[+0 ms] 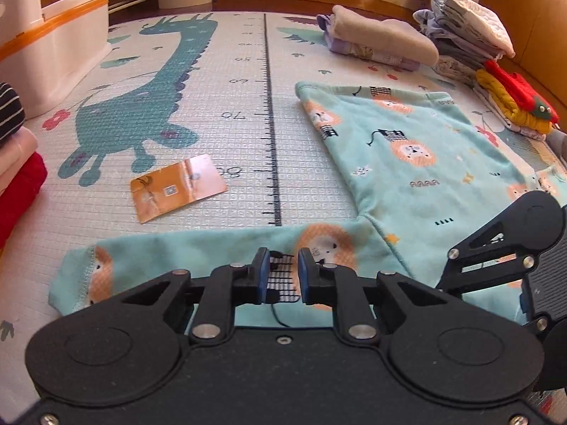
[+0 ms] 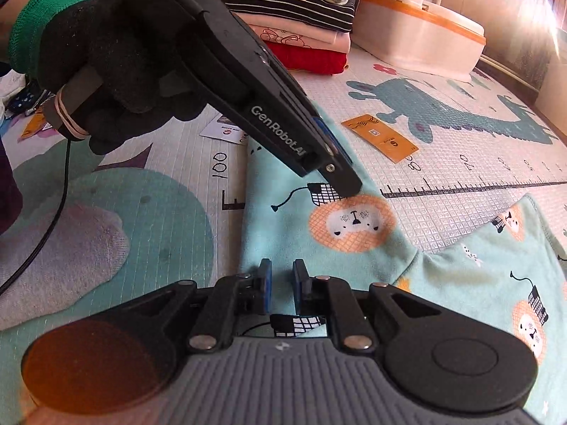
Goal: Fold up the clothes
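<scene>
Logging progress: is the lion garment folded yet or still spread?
Spread. The lion garment lies flat on the mat, one sleeve stretched sideways.

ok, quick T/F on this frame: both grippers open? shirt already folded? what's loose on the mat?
1. Both grippers are open. True: the left gripper and the right gripper both show a gap between the fingers.
2. The lion-print garment is folded into a neat stack. False: it lies spread on the play mat, sleeve stretched out.
3. An orange card lies on the mat. True.
4. The left gripper hovers over the red folded cloth. False: it is over the sleeve.
</scene>
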`<state>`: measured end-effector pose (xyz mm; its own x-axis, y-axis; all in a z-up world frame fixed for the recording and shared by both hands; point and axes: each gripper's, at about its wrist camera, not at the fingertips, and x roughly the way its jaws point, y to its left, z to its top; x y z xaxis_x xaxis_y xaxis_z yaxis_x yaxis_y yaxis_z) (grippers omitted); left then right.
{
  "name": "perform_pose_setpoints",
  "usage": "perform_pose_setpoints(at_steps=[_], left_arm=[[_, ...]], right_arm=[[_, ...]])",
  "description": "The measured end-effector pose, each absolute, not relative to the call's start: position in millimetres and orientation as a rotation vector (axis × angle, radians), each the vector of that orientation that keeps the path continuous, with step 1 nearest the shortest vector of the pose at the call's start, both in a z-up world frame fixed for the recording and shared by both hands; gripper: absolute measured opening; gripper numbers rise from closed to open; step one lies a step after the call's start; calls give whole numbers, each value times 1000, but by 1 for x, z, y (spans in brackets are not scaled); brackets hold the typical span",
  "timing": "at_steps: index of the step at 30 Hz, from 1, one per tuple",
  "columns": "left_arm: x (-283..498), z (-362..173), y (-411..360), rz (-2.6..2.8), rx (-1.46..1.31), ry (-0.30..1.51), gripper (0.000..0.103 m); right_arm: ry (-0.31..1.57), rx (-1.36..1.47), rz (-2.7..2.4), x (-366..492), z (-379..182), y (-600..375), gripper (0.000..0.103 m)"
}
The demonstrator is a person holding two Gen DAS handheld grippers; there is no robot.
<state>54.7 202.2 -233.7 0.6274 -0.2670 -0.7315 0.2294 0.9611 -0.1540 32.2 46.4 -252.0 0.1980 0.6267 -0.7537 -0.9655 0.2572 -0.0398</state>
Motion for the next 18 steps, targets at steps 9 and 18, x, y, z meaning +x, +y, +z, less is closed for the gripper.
perform_pose_setpoints(at_steps=[9, 18], left_arm=[[87, -257, 193, -275, -159, 900, 5], [93, -259, 178, -317, -196, 910, 4]], right_arm=[[659, -579, 1198, 25, -257, 42, 16], [640, -575, 1179, 18, -257, 37, 16]])
